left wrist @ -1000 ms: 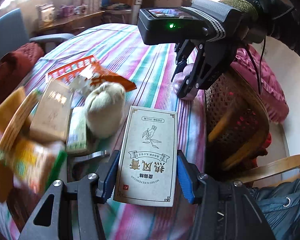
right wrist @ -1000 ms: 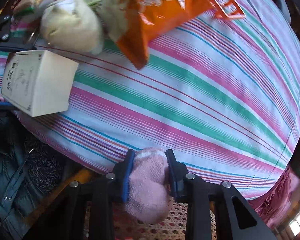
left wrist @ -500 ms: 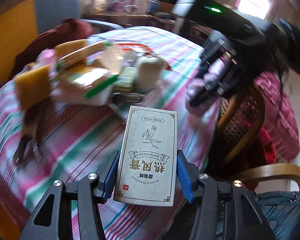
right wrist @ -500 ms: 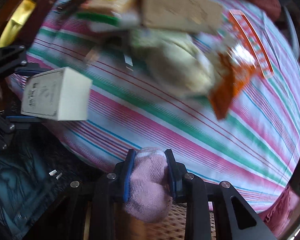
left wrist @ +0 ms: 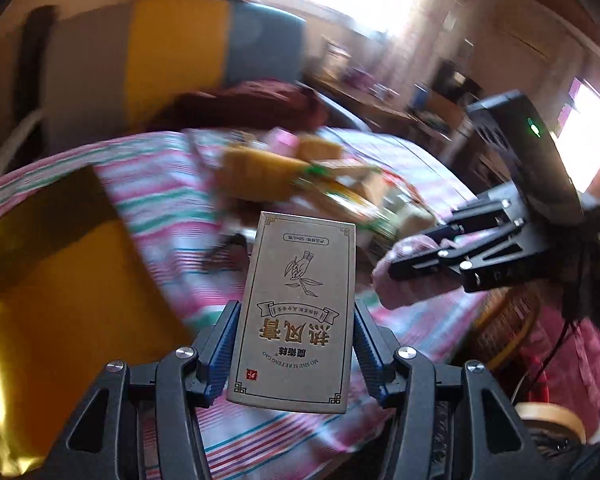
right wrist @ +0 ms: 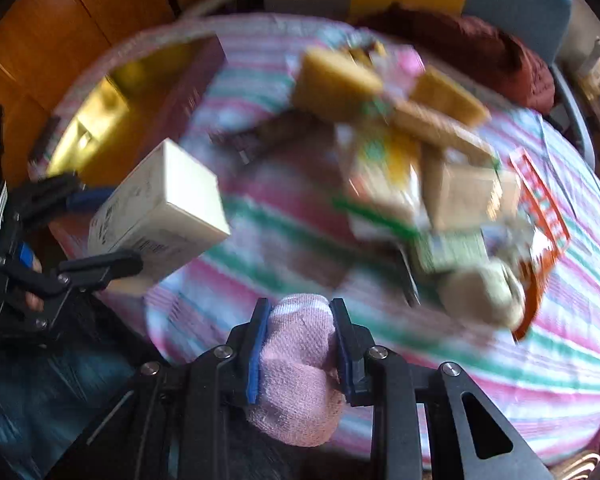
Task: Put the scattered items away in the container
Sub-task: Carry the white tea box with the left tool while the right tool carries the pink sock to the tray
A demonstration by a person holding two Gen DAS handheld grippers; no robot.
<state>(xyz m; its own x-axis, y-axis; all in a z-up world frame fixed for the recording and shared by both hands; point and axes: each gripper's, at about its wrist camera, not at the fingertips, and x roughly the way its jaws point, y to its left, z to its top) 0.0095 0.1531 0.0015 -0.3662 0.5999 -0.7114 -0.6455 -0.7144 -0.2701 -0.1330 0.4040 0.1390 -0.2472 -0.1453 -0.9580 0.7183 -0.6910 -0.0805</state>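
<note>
My left gripper is shut on a cream carton box with printed Chinese characters, held above the striped tablecloth. The box also shows in the right wrist view. My right gripper is shut on a rolled pink sock; it also shows in the left wrist view, to the right of the box. A gold-lined open container stands at the table's left; in the right wrist view it sits behind the box. Both views are motion-blurred.
A pile of snack packs, boxes and a beige sock ball lies mid-table, with an orange packet at its right. A wicker chair stands by the table's near edge. A blue chair with dark red cloth stands beyond.
Both grippers have swung left, away from the wicker chair, carrying the box and the sock. The gold-lined container has come into both views.
</note>
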